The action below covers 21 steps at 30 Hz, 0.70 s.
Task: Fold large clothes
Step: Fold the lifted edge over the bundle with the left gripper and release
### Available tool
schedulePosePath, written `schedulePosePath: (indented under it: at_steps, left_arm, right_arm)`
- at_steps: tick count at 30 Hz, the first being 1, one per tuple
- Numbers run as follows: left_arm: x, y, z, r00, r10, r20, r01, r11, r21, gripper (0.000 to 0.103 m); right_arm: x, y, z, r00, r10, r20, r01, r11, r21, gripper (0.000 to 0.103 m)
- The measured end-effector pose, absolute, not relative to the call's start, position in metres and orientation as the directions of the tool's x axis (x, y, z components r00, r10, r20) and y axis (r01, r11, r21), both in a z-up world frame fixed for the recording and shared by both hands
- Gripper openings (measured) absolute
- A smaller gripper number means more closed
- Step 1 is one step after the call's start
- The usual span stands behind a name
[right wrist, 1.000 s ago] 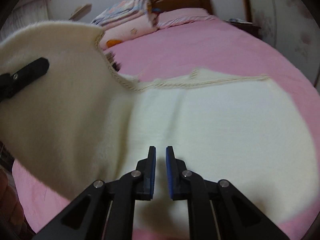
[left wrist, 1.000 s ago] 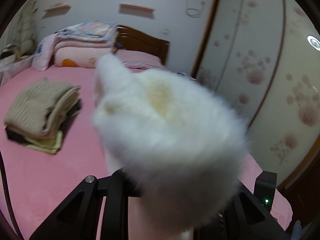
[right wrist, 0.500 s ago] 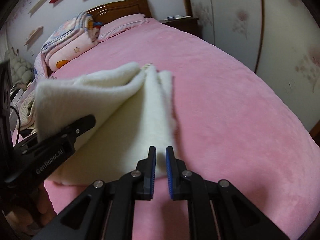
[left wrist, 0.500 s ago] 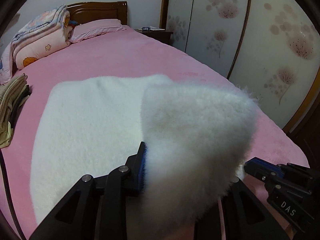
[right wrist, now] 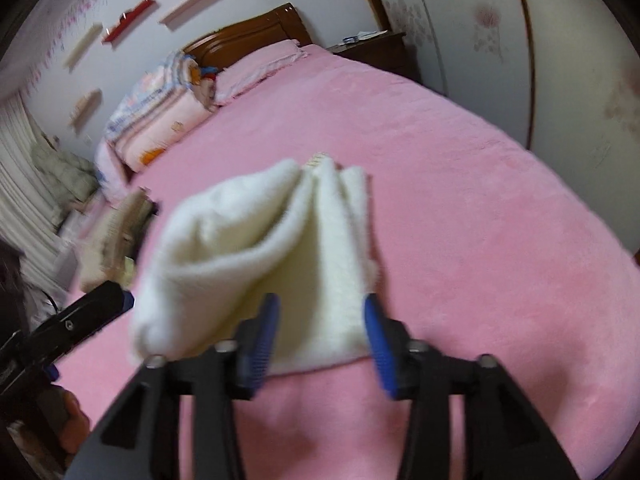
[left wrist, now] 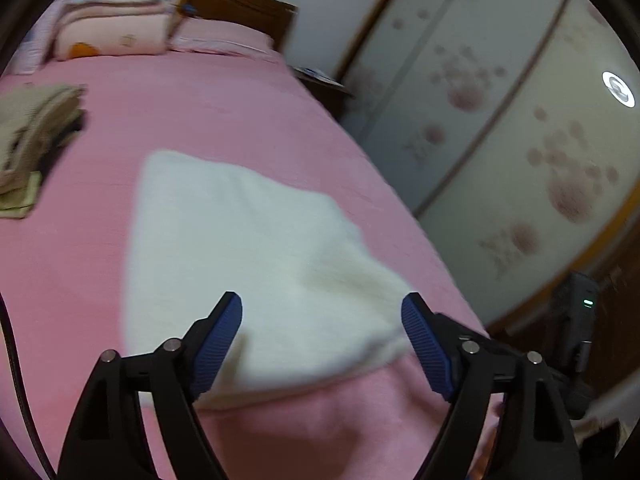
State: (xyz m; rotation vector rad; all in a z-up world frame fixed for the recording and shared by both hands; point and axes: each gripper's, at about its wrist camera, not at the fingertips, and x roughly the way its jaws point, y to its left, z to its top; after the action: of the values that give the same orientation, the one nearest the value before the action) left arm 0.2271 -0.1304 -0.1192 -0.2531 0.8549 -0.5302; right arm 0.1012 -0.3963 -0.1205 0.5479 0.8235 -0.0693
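Garment: fluffy cream-white fleece garment (left wrist: 256,264), folded, lies lower centre on pink bed cover (left wrist: 224,112).
Left gripper (left wrist: 322,312): released, holding nothing.
Right gripper (right wrist: 320,316): released, holding nothing.
Risk: upper fold, bulging at left in right view, may spring open unpressed.

Pink bed (right wrist: 460,184), wooden headboard (right wrist: 248,34), floral wardrobe doors (left wrist: 520,128) (sliding), wall shelves (right wrist: 128,20)
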Motion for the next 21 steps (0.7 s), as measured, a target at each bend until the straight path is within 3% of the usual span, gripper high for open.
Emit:
schedulePosePath:
  at_steps: [3, 5, 7, 14, 21]
  left_arm:
    - [0.235, -0.096, -0.134, 0.58, -0.404, -0.708, 0.221, 0.914, -0.341, 0.085]
    - [0.241, -0.081, -0.148, 0.575, -0.353, -0.738, 0.168, 0.934, -0.316, 0.085]
    - [0.244, -0.064, -0.165, 0.564, -0.338, -0.754, 0.121, 0.936, -0.329, 0.085]
    - [0.247, -0.046, -0.197, 0.524, -0.346, -0.779, 0.078, 0.929, -0.361, 0.085]
    - [0.279, -0.062, -0.197, 0.516, -0.373, -0.771, 0.134, 0.924, -0.358, 0.085]
  right_arm:
    - [0.108, -0.394, -0.111, 0.704, 0.251, -0.664, 0.218, 0.814, 0.539, 0.055]
    - [0.118, -0.391, -0.111, 0.698, 0.329, -0.636, 0.187, 0.774, 0.605, 0.068]
    - [0.134, -0.387, -0.116, 0.667, 0.399, -0.63, 0.175, 0.738, 0.652, 0.075]
    - [0.179, -0.37, -0.136, 0.547, 0.47, -0.693, 0.207, 0.726, 0.656, 0.075]
    - [0.23, -0.36, -0.153, 0.447, 0.394, -0.803, 0.207, 0.828, 0.521, 0.074]
